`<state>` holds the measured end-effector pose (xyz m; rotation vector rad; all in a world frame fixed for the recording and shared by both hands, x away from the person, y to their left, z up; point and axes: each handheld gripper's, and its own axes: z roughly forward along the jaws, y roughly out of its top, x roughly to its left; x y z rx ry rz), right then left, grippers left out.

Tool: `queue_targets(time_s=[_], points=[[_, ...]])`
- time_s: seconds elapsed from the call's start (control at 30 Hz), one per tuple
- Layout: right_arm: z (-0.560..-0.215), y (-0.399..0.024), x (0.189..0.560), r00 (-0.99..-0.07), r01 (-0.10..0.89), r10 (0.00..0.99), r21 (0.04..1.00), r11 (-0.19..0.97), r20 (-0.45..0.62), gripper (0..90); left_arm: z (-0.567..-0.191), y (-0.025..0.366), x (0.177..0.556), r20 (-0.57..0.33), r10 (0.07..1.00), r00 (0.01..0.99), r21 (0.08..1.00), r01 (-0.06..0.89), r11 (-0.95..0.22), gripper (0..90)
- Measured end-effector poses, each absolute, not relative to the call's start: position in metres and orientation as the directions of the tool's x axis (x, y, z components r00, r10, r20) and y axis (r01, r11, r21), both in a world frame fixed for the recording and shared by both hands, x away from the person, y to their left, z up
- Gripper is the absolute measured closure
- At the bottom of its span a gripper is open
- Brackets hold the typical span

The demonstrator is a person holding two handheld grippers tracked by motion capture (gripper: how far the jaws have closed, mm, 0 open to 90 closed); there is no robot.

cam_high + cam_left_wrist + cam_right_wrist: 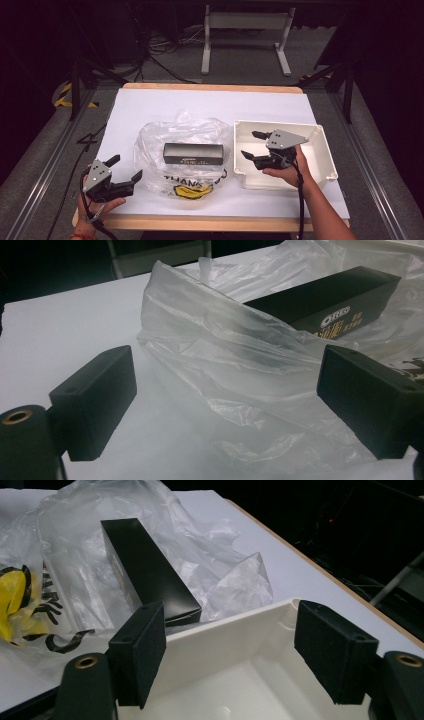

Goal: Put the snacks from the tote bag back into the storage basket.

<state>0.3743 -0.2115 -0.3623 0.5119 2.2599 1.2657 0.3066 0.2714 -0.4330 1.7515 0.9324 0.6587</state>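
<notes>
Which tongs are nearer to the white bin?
Right. The right tongs hover over the white bin, jaws apart and empty; the left tongs sit beyond the plastic bag, jaws open.

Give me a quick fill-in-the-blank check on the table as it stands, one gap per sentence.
1. The black box lies on the clear plastic ____.
2. The right gripper hangs over the white ____, with nothing between its jaws.
3. The left gripper sits at the bag's left side with its jaws ____.
4. The tray stands to the ____ of the bag in the high view.

Missing words: bag; tray; open; right
</notes>
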Motion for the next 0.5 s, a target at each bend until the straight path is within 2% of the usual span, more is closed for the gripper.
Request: queue_targets(time_s=[0.5], points=[[-0.349, -0.171, 0.404, -0.889, 0.083, 0.412, 0.812, 0.578, -0.202, 31.6, -0.432, 0.272, 0.305, 0.015, 0.83, 0.557, 0.938, 0.281, -0.205, 9.9]])
